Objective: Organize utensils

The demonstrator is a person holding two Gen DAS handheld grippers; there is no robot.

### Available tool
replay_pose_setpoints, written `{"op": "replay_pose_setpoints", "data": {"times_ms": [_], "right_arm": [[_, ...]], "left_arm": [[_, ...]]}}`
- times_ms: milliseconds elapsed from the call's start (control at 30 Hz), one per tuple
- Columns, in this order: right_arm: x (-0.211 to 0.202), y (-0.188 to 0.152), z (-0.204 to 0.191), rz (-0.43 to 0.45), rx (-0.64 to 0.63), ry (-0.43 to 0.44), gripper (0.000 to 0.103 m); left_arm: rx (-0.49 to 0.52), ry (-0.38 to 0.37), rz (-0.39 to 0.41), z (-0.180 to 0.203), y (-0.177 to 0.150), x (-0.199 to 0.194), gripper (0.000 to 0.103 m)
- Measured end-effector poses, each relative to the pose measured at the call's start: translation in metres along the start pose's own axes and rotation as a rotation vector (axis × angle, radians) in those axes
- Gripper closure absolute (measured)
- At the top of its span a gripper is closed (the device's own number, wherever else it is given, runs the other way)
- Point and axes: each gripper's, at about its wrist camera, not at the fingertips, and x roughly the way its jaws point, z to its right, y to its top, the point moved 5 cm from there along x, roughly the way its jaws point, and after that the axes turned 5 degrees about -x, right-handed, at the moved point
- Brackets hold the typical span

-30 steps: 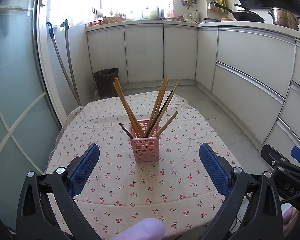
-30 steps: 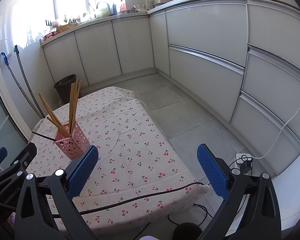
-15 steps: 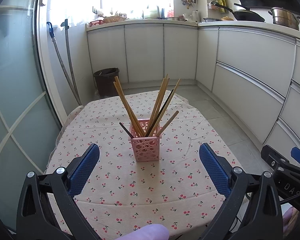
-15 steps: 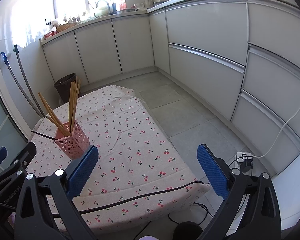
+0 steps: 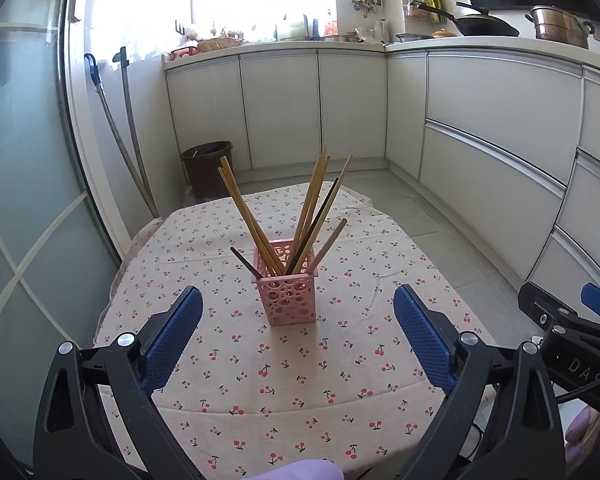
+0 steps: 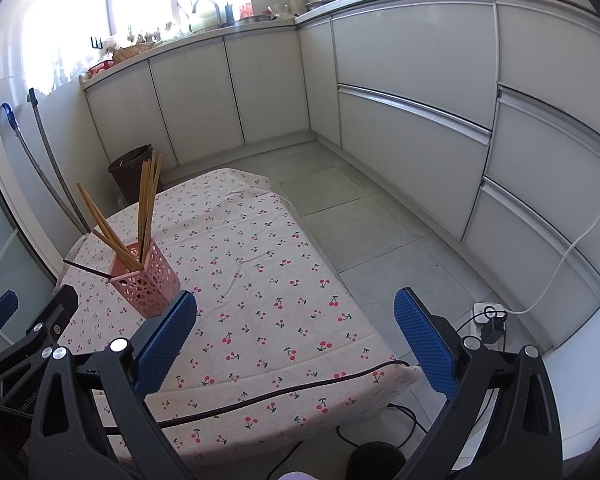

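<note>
A pink perforated holder stands upright mid-table on a cherry-print cloth. Several wooden chopsticks fan out of it, along with dark ones. My left gripper is open, held back from the holder with nothing between its blue pads. In the right wrist view the holder sits far left with the chopsticks leaning out of it. My right gripper is open over the table's near right part, empty. The right gripper's body shows at the left view's right edge.
A black cable runs along the table's near edge. White kitchen cabinets line the back and right. A dark bin and two mop handles stand at the back left beside a glass door. A power strip lies on the tiled floor.
The holder sits slightly higher in the left wrist view, as that gripper has tilted or drawn back a little. Both grippers stay open and empty.
</note>
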Motion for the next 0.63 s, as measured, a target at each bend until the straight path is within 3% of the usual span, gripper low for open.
{"op": "replay_pose_setpoints", "data": {"times_ms": [400, 500, 633], "right_arm": [[0.0017, -0.0005, 0.0004, -0.005, -0.008, -0.01, 0.007], [0.0023, -0.0005, 0.0011, -0.006, -0.008, -0.011, 0.007], [0.0033, 0.0001, 0.0032, -0.009, -0.009, -0.01, 0.007]], "left_arm": [[0.002, 0.002, 0.022, 0.001, 0.0013, -0.0028, 0.018], [-0.028, 0.01, 0.013, -0.0036, 0.0035, -0.003, 0.007], [-0.034, 0.021, 0.021, -0.0052, 0.0054, -0.0049, 0.007]]}}
